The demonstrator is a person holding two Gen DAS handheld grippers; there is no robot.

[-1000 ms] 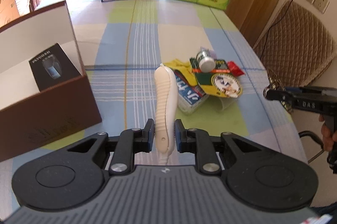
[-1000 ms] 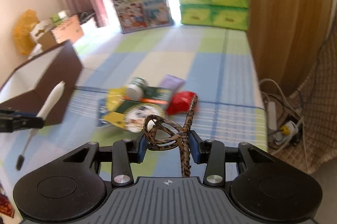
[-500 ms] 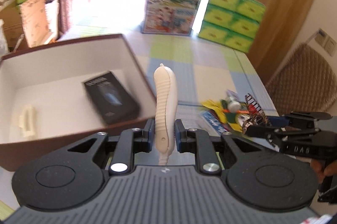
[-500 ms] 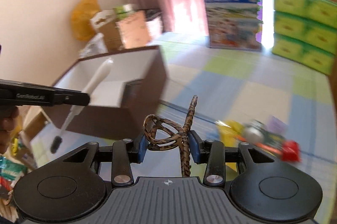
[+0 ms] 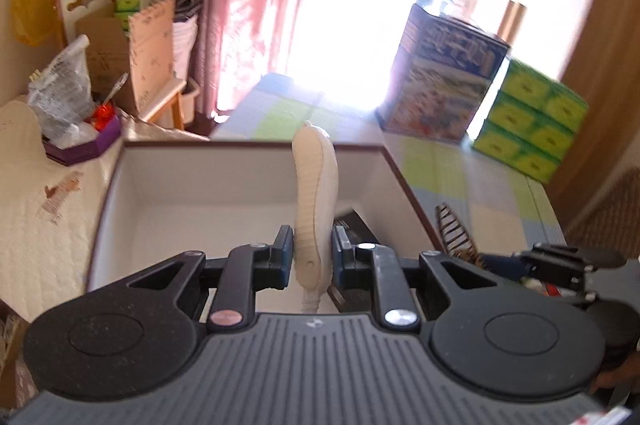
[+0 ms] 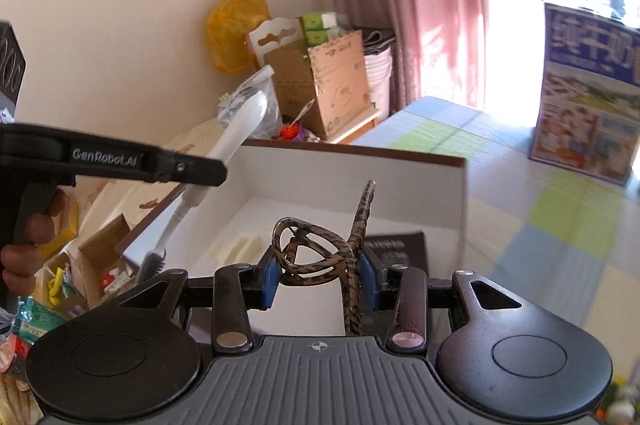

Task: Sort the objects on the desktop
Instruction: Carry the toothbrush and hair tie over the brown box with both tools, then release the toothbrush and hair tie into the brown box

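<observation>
Two grippers hang over the brown box [image 5: 404, 177], each clamped on something. The left gripper [image 5: 313, 257] has its fingers [image 5: 283, 249] closed on a cream brush handle [image 5: 314, 185], upright above the white interior; its dark bristle end [image 6: 151, 265] hangs outside the box's left wall. The right gripper [image 6: 320, 281] pinches a leopard-print hair clip [image 6: 316, 257] above a black carton [image 6: 394, 245] lying inside. A checked tabletop [image 6: 540, 225] stretches beyond.
</observation>
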